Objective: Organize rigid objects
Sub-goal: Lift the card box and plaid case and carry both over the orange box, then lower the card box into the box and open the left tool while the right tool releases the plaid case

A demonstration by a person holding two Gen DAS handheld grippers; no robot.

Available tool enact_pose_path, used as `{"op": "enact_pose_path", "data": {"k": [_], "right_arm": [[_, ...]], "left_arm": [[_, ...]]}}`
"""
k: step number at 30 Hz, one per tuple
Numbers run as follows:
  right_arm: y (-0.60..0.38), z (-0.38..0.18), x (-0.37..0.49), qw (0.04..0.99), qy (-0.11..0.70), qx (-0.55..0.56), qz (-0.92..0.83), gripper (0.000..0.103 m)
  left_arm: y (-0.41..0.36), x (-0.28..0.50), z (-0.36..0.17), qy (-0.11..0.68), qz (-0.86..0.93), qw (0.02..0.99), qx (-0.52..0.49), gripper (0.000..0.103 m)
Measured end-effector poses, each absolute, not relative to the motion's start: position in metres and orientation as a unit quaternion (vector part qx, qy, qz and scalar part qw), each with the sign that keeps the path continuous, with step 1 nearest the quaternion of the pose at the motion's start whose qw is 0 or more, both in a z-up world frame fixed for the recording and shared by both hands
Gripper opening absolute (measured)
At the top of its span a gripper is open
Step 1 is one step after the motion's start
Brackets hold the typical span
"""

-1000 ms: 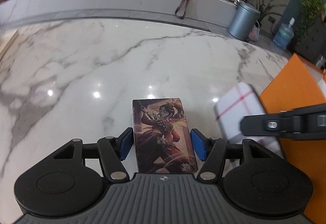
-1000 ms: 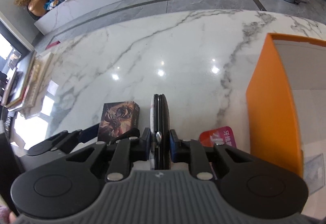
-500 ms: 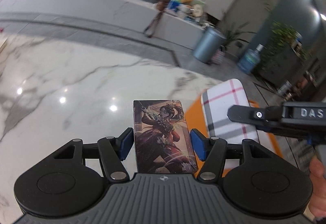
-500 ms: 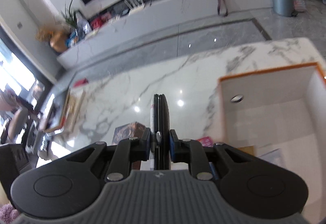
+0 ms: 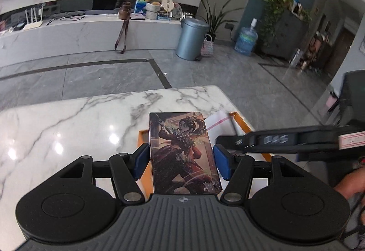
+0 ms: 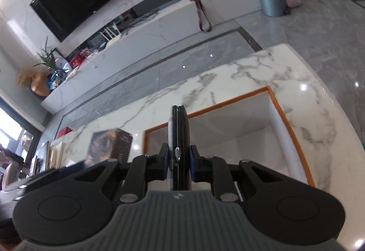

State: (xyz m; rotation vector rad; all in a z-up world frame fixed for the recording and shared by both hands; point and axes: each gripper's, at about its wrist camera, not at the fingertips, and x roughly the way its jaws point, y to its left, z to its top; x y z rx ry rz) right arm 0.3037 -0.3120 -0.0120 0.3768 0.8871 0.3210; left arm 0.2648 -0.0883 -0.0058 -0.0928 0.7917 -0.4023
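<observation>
Both hand-held grippers carry objects above an orange-rimmed box with white inside [image 6: 230, 106] on the white marble surface [image 5: 68, 123].

The left hand-held gripper [image 5: 181, 160], jaws wide, clamps an illustrated rectangular card box [image 5: 183, 151] by its sides; the right hand-held gripper [image 6: 178, 160], nearly closed, pinches a thin black round case [image 6: 180, 127] edge-on over the box's opening.

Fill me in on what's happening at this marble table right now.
A person is tidying up with a handheld gripper in each hand. The left gripper is clamped on an illustrated card box, held face-up. The right gripper is shut on a thin black disc-shaped case, held on edge. Both are held above the marble table, near the orange-rimmed box. Neither item has been let go yet.
</observation>
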Motion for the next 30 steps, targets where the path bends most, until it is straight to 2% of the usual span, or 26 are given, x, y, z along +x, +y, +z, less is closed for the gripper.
{"op": "enact_pose_path", "data": {"k": [16, 21, 27, 30], "right_arm": [[-0.314, -0.118, 0.378, 0.821, 0.516, 0.186, 0.158, 0.018], [-0.312, -0.127, 0.379, 0.823, 0.521, 0.170, 0.148, 0.022], [-0.310, -0.124, 0.379, 0.842, 0.516, 0.104, 0.121, 0.032], [-0.310, -0.116, 0.374, 0.855, 0.501, 0.076, 0.116, 0.032]], "left_arm": [[-0.115, 0.297, -0.039, 0.409, -0.198, 0.891, -0.009, 0.069], [-0.118, 0.299, -0.041, 0.411, -0.198, 0.890, -0.003, 0.069], [-0.127, 0.300, -0.044, 0.419, -0.193, 0.887, 0.016, 0.069], [-0.134, 0.301, -0.047, 0.440, -0.179, 0.879, 0.025, 0.069]]}}
